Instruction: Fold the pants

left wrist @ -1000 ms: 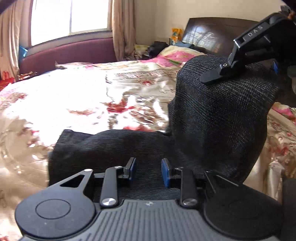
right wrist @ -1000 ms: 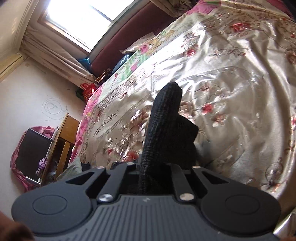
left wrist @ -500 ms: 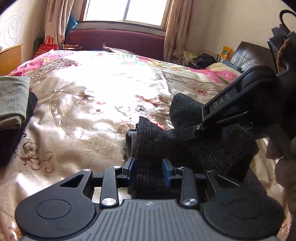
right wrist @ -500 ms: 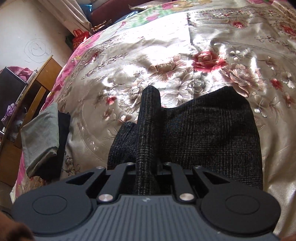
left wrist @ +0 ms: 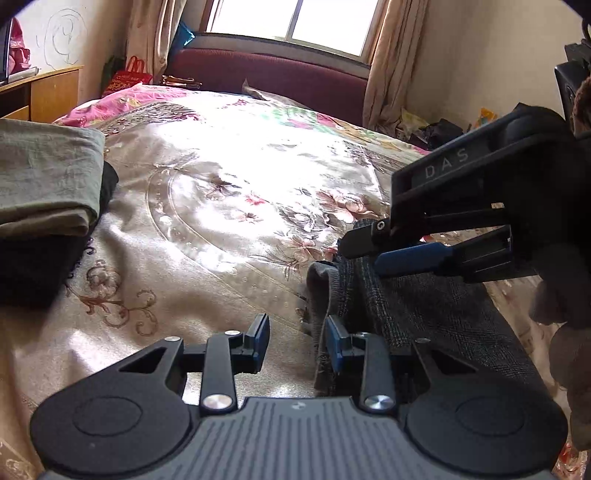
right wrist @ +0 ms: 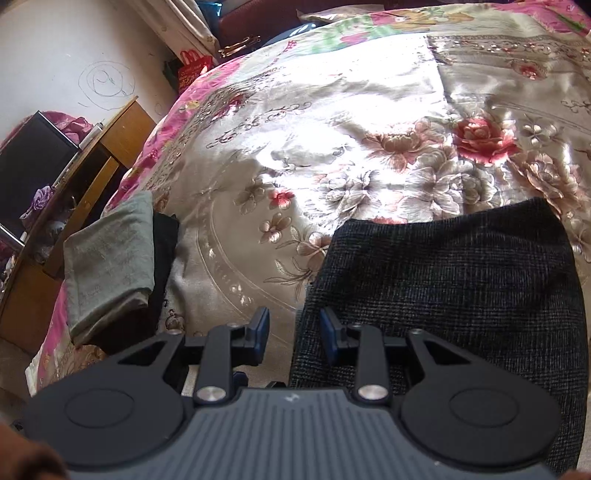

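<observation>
Across the lower right of both views, the dark pants (right wrist: 461,295) lie folded on the floral bedspread (left wrist: 240,192). Judged from here, the fold is laid; both grippers should pull straight back without dragging the edge. The right gripper (right wrist: 291,330) has just been opening, nothing between its pads. The left gripper (left wrist: 297,341) stands released beside the fold's edge, angled downward.

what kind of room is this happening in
Most likely a home bedroom. A bed with a floral satin bedspread fills the view, a curtained window sits behind it, and folded clothes are stacked beside the dark pants.
</observation>
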Tool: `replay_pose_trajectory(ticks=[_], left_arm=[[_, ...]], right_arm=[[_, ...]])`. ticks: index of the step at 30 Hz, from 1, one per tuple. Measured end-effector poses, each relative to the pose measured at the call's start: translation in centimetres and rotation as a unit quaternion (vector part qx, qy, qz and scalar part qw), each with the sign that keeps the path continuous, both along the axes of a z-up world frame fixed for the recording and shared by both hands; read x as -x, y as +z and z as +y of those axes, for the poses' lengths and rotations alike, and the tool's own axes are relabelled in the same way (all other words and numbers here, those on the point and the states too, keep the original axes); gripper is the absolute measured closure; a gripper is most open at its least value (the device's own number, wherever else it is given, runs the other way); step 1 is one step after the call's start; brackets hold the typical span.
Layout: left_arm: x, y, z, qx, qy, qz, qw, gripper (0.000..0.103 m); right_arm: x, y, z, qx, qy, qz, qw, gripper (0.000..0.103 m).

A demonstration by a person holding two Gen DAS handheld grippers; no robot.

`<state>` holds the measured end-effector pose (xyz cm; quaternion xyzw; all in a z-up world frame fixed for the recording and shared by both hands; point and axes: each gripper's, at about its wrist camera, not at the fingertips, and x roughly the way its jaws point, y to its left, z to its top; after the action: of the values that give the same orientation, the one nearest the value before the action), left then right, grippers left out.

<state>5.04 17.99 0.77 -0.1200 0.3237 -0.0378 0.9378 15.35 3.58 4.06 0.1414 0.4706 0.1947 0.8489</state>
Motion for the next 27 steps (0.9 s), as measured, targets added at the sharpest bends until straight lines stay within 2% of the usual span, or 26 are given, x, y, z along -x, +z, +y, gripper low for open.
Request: replay_pose_trajectory(ticks=[6, 9, 12, 17, 20, 22, 24, 27], left_arm=[[0.3, 0.4, 1.3, 0.002, 0.043, -0.018, 0.9989, 0.056], [0.8, 0.8, 1.2, -0.022, 0.062, -0.037, 0.9971, 0.056], [1.8, 2.3, 0.5, -0.055, 0.071, -0.073, 0.9932, 0.056], [2.7, 4.0, -2.0, -0.076, 0.031, -0.108, 0.9907, 0.051], [2.5, 4.4, -4.5, -0.102, -0.003, -0.125, 0.9869, 0.051], [1.7, 4.2, -5.8, -0.116, -0.025, -0.116, 0.9861, 0.05], [0.5, 3.3, -6.6, -0.113, -0.044, -0.099, 0.9877, 0.05], [-1.8, 0.9, -6.8, -0.115, -0.046, -0.041, 0.9915, 0.048]], right_arm=[[0.9, 0.5, -2.1, -0.02, -0.016, -0.015, 1.0, 0.071], [1.3, 0.0, -3.0, -0.017, -0.015, -0.021, 1.0, 0.071], [0.9, -0.7, -4.2, -0.029, -0.023, -0.014, 0.999, 0.071], [0.1, -0.5, -7.2, -0.035, -0.043, -0.031, 0.998, 0.071], [-0.2, -0.3, -8.6, -0.009, -0.052, -0.049, 0.997, 0.071], [-0.1, -0.4, -9.1, 0.002, -0.046, -0.061, 0.997, 0.071], [-0.2, -0.9, -9.2, 0.009, -0.032, -0.064, 0.997, 0.071], [-0.9, -2.1, -8.5, 0.018, -0.009, -0.063, 0.998, 0.071]])
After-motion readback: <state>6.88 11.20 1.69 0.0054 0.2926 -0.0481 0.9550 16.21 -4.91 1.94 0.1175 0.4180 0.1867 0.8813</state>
